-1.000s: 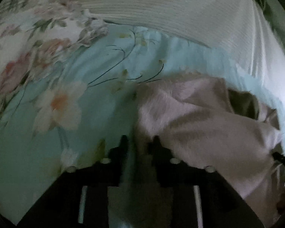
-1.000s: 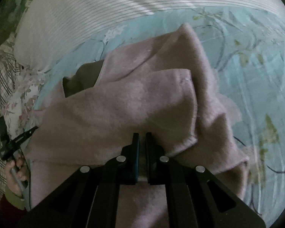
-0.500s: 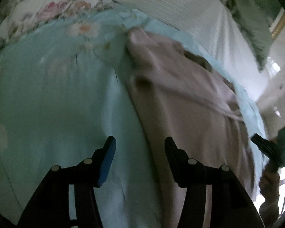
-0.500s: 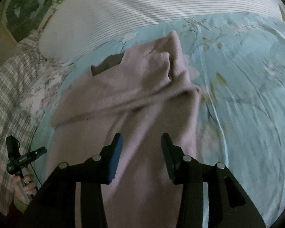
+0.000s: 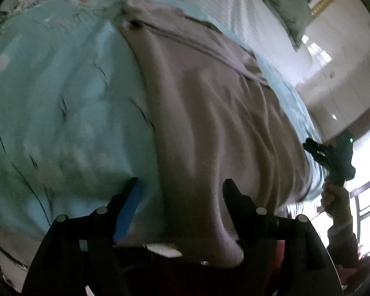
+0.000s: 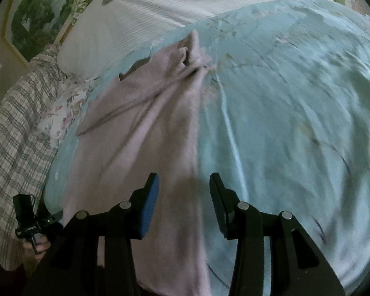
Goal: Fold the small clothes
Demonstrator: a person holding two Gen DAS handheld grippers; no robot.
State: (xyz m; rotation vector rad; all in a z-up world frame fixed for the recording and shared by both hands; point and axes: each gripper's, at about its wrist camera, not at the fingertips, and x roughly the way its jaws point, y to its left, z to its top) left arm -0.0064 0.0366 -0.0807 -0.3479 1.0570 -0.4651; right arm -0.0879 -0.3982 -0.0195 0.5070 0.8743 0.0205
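A pale pink fleecy garment (image 5: 209, 113) lies stretched along the light blue floral bedspread (image 5: 61, 103), its far end folded over on itself. It also shows in the right wrist view (image 6: 145, 133). My left gripper (image 5: 180, 187) is open and empty, its jaws wide apart over the garment's near left edge. My right gripper (image 6: 182, 182) is open and empty, its jaws wide apart over the garment's near right edge. The right gripper also shows at the right of the left wrist view (image 5: 333, 155), and the left gripper at the lower left of the right wrist view (image 6: 27, 219).
A white ribbed pillow (image 6: 140, 17) lies at the head of the bed. A plaid cloth (image 6: 14, 128) and a floral cloth (image 6: 66, 108) lie left of the garment. The blue bedspread (image 6: 296, 123) spreads to the right. White cupboards (image 5: 345, 56) stand beyond the bed.
Both grippers were shut on the garment a second ago. They opened, let it go and pulled back toward the near end of the bed, and the garment now lies stretched out.
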